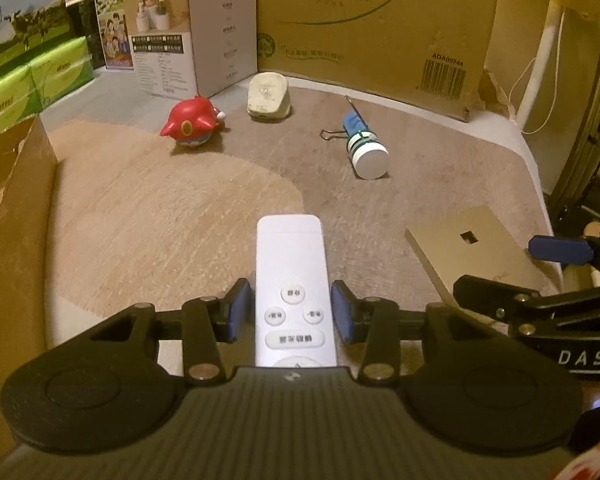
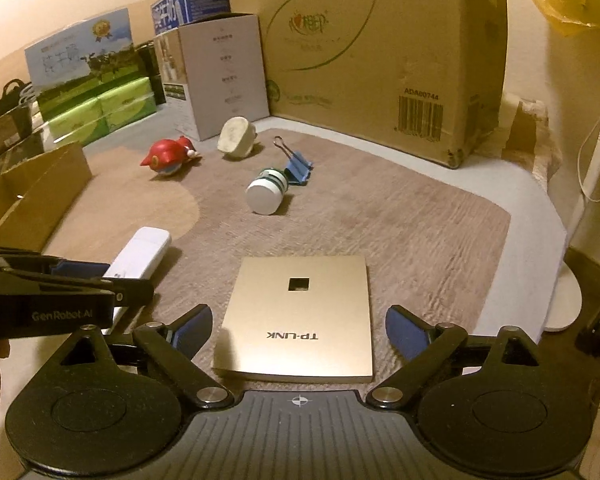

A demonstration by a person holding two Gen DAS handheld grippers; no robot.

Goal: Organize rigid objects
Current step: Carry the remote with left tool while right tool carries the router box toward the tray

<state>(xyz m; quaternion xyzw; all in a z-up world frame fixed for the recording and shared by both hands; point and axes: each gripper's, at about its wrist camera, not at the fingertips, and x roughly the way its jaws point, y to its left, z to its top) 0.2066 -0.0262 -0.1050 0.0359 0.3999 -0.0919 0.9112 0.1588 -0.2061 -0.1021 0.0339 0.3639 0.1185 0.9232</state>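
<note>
Brown cardboard makes up the low open box (image 1: 18, 208) at the left edge of the bench (image 1: 440, 200), and what shows of its inside holds nothing that can be made out; the task's things all lie outside it on the woven mat. The left hand-held gripper (image 1: 292, 312) has its blue pads set narrow on either side of a white remote control (image 1: 290, 280), which lies flat on the mat with its far end pointing away; a thin gap shows at each pad, so the pads sit just beside the remote rather than pressing on it. The right hand-held gripper (image 2: 298, 332) stands wide, its pads well clear of both sides of a flat gold TP-LINK box (image 2: 300, 316) lying between them on the mat. Farther back lie a red toy figure (image 1: 190, 128), a cream-coloured plug adapter (image 1: 268, 98), and a white cylinder with green bands (image 1: 366, 152) touching a blue binder clip (image 1: 354, 122). Behind them stand a large cardboard carton (image 1: 380, 28), closed as far as can be seen, a grey product box (image 1: 192, 32) and green packs (image 1: 40, 80).
</note>
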